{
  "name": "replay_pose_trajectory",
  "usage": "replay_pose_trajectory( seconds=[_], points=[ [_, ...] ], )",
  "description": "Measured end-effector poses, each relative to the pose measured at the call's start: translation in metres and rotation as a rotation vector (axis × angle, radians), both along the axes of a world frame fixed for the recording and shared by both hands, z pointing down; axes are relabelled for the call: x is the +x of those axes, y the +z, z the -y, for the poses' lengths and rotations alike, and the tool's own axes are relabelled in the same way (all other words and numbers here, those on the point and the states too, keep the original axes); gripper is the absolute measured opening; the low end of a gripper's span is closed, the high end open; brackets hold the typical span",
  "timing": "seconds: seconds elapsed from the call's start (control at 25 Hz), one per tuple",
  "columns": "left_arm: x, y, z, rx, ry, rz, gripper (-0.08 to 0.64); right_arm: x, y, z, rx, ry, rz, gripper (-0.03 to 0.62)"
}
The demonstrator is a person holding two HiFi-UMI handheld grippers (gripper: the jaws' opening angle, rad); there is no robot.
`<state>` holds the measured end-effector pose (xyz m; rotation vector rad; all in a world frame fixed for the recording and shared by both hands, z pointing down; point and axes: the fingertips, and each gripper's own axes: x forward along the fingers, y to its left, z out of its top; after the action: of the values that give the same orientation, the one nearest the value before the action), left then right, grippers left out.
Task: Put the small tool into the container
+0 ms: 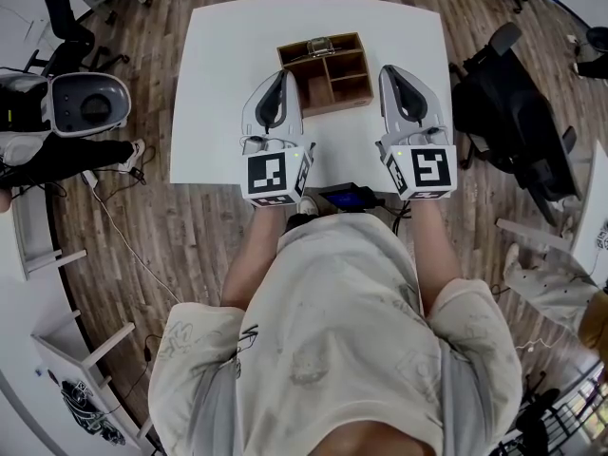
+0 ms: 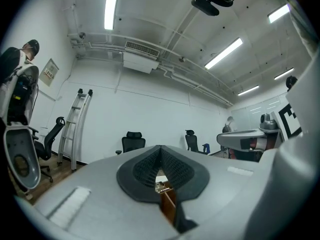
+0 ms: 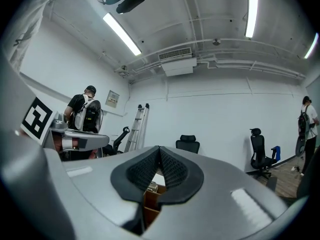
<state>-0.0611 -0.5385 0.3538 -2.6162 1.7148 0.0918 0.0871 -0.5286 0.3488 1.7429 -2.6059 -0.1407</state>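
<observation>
Looking first at the left gripper (image 1: 282, 74), I see its black ribbed pads (image 2: 150, 166) pressed together at the tips with nothing between them. The right gripper (image 1: 389, 70) is the same: its jaws are closed tip to tip and empty. Both rest low on the white rectangular table (image 1: 218, 84), one just to each side of the brown wooden divided container (image 1: 348, 77), with their noses level with its near half. Neither gripper touches anything inside it.

Through the slit beneath each pair of pads a slice of that brown box shows. In the left gripper view there is also a glint of the small silvery metal tool (image 2: 161, 186).

From above, that tool (image 1: 320, 46) lies inside the container, in the narrow rear compartment against its far wall, towards the left end. By my reckoning the job is done, since the tool is in the box and both grippers have let go. At most, what is left is drawing the grippers away from the container.

The tool's long axis seems to run along the container's far wall, crosswise to the person. It is too small in every view for me to say which end points which way.
</observation>
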Motion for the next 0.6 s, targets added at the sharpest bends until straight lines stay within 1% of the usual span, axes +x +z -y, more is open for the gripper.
replay_pose_trajectory(
  seconds=[0.12,0.6],
  points=[
    [-0.0004,0.0025,-0.0015,-0.003,0.0,0.006,-0.002,-0.0018,-0.0011,-0.0005,0.0,-0.005,-0.013,0.006],
    [-0.0042,0.0048,0.005,-0.004,-0.006,0.006,-0.002,-0.0034,0.0003,0.0076,0.0,-0.01,-0.009,0.006]
  ],
)
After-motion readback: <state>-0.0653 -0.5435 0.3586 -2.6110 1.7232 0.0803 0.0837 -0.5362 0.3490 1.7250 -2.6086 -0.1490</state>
